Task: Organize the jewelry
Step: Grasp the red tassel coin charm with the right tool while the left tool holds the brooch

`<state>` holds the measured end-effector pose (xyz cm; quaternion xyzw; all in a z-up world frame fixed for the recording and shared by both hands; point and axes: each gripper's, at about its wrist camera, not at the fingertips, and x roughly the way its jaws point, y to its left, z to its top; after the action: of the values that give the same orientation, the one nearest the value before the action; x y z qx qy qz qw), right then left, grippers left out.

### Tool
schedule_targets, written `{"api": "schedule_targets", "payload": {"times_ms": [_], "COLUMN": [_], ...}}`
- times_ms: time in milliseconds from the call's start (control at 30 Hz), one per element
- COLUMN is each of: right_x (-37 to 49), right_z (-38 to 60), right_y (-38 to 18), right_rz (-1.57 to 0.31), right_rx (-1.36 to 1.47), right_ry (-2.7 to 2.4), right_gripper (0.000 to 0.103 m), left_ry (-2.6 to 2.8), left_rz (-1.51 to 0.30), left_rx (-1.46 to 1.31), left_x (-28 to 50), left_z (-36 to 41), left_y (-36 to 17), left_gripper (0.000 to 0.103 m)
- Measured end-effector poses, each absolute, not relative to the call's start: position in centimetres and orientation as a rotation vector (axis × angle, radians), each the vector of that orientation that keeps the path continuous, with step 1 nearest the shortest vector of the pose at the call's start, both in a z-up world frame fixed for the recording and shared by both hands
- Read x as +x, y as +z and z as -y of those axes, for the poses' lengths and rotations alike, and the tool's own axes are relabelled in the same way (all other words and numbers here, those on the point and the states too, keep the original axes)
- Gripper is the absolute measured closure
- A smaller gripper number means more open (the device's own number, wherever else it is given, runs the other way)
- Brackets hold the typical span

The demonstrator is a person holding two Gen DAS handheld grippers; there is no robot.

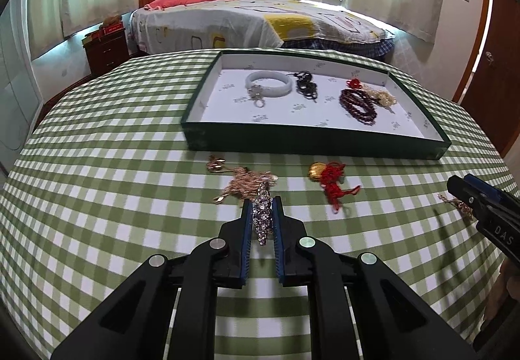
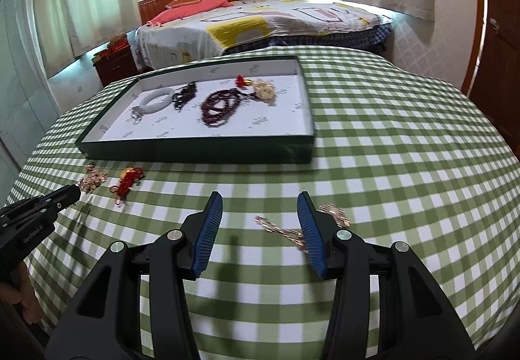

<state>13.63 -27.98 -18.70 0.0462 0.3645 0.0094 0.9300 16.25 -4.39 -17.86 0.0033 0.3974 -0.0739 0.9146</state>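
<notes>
My left gripper [image 1: 262, 200] is shut on a sparkling silver crystal piece [image 1: 264, 220] pinched between its blue pads. Just beyond the piece, a rose-gold chain [image 1: 240, 181] lies in a heap on the green checked cloth. A red knotted cord with a gold pendant [image 1: 331, 178] rests to its right. The dark green tray [image 1: 308, 139] holds a white bangle [image 1: 268, 83], black beads [image 1: 305, 87] and dark red beads [image 1: 357, 103]. My right gripper [image 2: 260, 196] stands open above the cloth. A gold chain [image 2: 282, 230] lies partly under its right finger.
The white-lined tray [image 2: 195, 150] sits at the far middle of the round table. Beyond the table stand a bed [image 1: 260, 19] and a dark nightstand [image 1: 105, 48]. A wooden door [image 1: 494, 67] is at the right. A hand [image 2: 22, 291] holds the left gripper's handle.
</notes>
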Motion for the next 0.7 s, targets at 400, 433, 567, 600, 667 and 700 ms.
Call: {"api": "schedule_targets", "payload": {"times_ms": [400, 433, 567, 600, 667, 700], "right_x": [16.1, 16.2, 17.1, 17.4, 17.8, 18.0], "right_z": [21.8, 21.3, 18.9, 18.3, 17.2, 16.9], "right_y": [-17.9, -18.0, -18.4, -18.5, -18.9, -19.1], "right_rz": [-0.746, -0.748, -0.766, -0.774, -0.787, -0.792], "right_rx": [0.046, 0.044, 0.026, 0.020, 0.007, 0.003], "right_ry": [0.140, 0.150, 0.198, 0.210, 0.229, 0.234], "right_gripper": [0.056, 0.056, 0.056, 0.056, 0.056, 0.056], "left_ry": [-0.067, -0.060, -0.029, -0.023, -0.012, -0.007], "left_rz": [-0.811, -0.813, -0.818, -0.820, -0.824, -0.827], "left_rx": [-0.005, -0.007, -0.019, -0.022, -0.029, -0.032], "left_x": [16.5, 16.6, 16.8, 16.8, 17.0, 17.0], "left_z": [0.0, -0.5, -2.2, -2.6, -3.2, -3.4], "left_y": [-17.5, -17.4, -17.5, -17.5, -17.7, -17.8], "left_gripper": [0.090, 0.090, 0.090, 0.090, 0.090, 0.090]}}
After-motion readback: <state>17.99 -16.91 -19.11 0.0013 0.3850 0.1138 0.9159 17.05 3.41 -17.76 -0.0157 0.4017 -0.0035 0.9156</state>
